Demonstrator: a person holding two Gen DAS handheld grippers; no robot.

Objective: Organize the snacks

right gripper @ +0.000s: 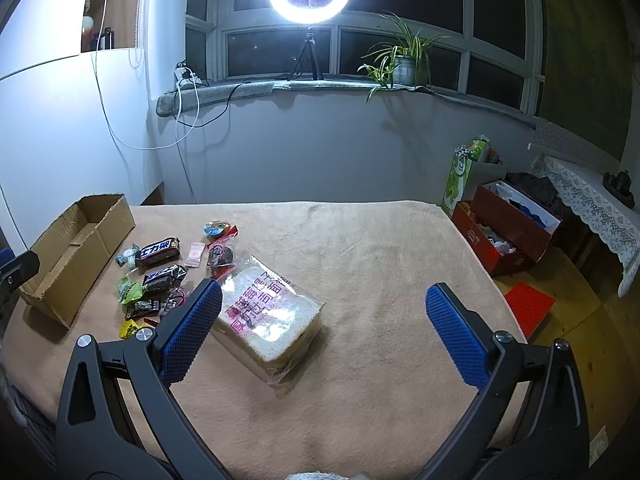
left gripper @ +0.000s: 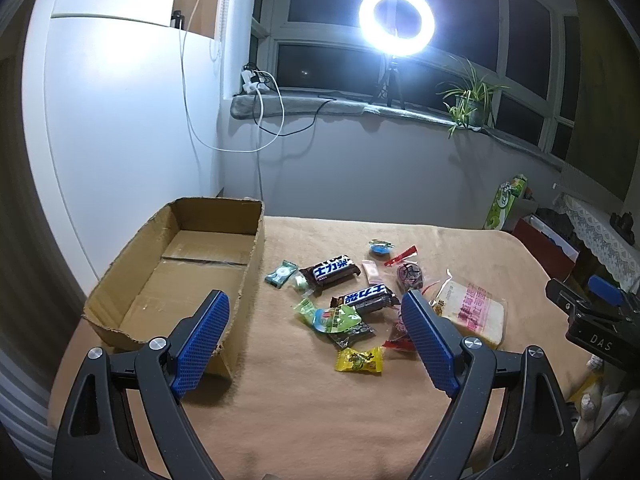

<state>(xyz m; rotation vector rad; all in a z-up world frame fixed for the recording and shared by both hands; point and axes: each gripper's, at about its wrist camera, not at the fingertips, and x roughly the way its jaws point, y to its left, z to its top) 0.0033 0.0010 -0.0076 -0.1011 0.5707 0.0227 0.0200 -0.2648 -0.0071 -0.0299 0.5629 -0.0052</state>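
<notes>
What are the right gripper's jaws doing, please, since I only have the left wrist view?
Observer: The right gripper is wide open and holds nothing.
Operator: Where is the bread from there?
Observer: The bagged bread lies just ahead, toward the left side of the gap.
Operator: Is anything off the table's right side?
Observer: A flat red item lies on the wooden floor.

Matt corrugated cardboard box (left gripper: 176,264), fuzzy cloth blanket (right gripper: 380,248), glossy plastic snack wrappers (left gripper: 334,272)
</notes>
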